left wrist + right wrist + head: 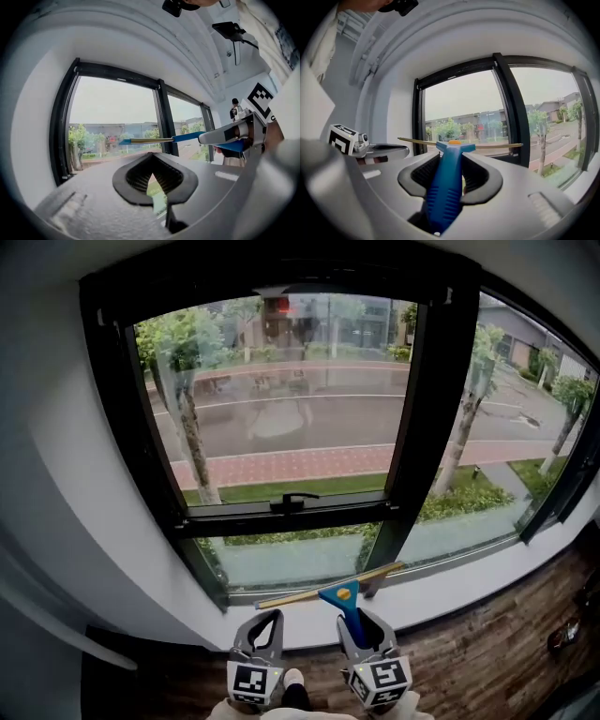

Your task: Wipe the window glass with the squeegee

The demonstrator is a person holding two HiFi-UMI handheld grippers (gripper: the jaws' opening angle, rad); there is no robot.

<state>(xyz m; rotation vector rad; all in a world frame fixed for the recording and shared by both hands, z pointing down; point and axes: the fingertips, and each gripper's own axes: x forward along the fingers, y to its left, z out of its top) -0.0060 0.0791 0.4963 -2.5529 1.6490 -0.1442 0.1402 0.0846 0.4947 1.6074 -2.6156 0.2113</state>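
A squeegee with a blue handle (351,612) and a thin brass-coloured blade (323,588) points at the window glass (281,399). My right gripper (363,617) is shut on the handle, and in the right gripper view the handle (447,187) runs between its jaws with the blade (492,146) crosswise ahead. The blade hangs level with the bottom of the lower pane (291,559); whether it touches the glass I cannot tell. My left gripper (274,617) is beside it on the left, shut and holding nothing. From the left gripper view the squeegee (150,140) shows to the right.
The window has a thick black frame (427,418) with a black latch handle (295,500) on the middle bar. A white sill (450,589) runs below it and a white wall (66,474) stands at the left. Dark wood floor (497,662) lies underfoot.
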